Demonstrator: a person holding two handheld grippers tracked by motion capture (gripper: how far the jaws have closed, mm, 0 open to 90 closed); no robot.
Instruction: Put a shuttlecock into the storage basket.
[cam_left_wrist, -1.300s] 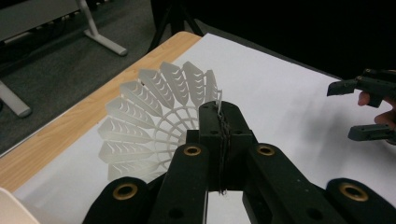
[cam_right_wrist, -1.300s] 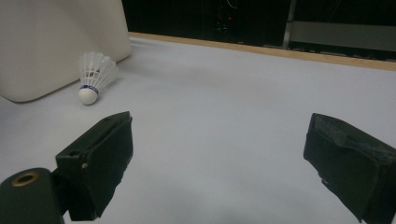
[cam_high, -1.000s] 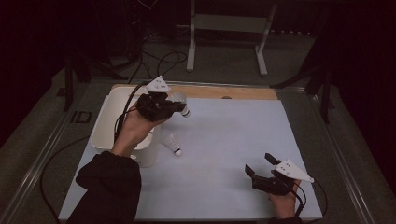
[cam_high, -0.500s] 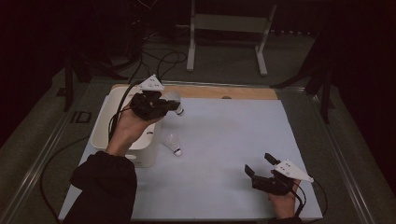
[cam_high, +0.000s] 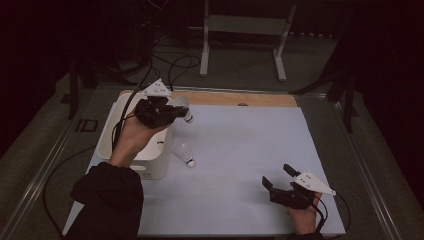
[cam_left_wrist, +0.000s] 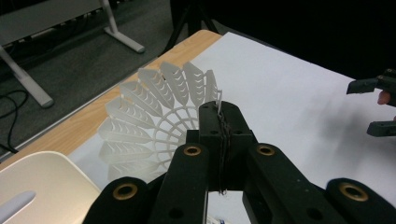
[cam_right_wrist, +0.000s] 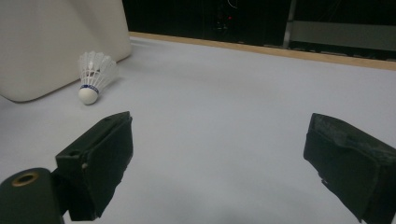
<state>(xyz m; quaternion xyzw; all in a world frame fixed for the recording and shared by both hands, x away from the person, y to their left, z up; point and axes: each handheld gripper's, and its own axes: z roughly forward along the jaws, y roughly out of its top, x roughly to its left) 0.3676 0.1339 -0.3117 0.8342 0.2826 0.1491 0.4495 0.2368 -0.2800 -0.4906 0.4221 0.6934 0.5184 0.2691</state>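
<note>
- white plastic, feathered like a lattice: in the high view the left gripper (cam_high: 172, 107) holds a shuttlecock (cam_high: 184, 111) lifted above the far right corner of the white bin (cam_high: 152, 167), cork end pointing away from the bin toward the pale sheet (cam_high: 250, 150). a second shuttlecock (cam_high: 186, 154) lies on the sheet just beside the bin's right wall, apart from both grippers. the right gripper (cam_high: 276, 177) rests low near the sheet's near right corner, jaws spread, well apart from everything.
- judged from this view, the step in hand is the carry: one shuttlecock is picked and raised near the bin, not yet over its opening. the next move calls for swinging the left hand back over the bin's mouth before parting the jaws, so the light thing drops inside and not on the rim.
- left gripper view: the jaws are pressed together on the thin edge of the shuttlecock's skirt (cam_left_wrist: 159, 112), which fans out to the left of the jaw tips. the grip is on the rim only, so i judge it could twist or slip if swung fast. a curved corner of the bin (cam_left_wrist: 42, 186) shows at the lower left, below and beside the held piece; the other hand's gripper shows far off at the right edge.
- right gripper view: the right gripper (cam_right_wrist: 217, 154) has its jaws wide apart and empty over bare sheet. the second shuttlecock (cam_right_wrist: 95, 74) lies ahead and to the left, cork toward the camera, close against the bin wall (cam_right_wrist: 56, 42). reaching it would call for moving forward and leftward.
</note>
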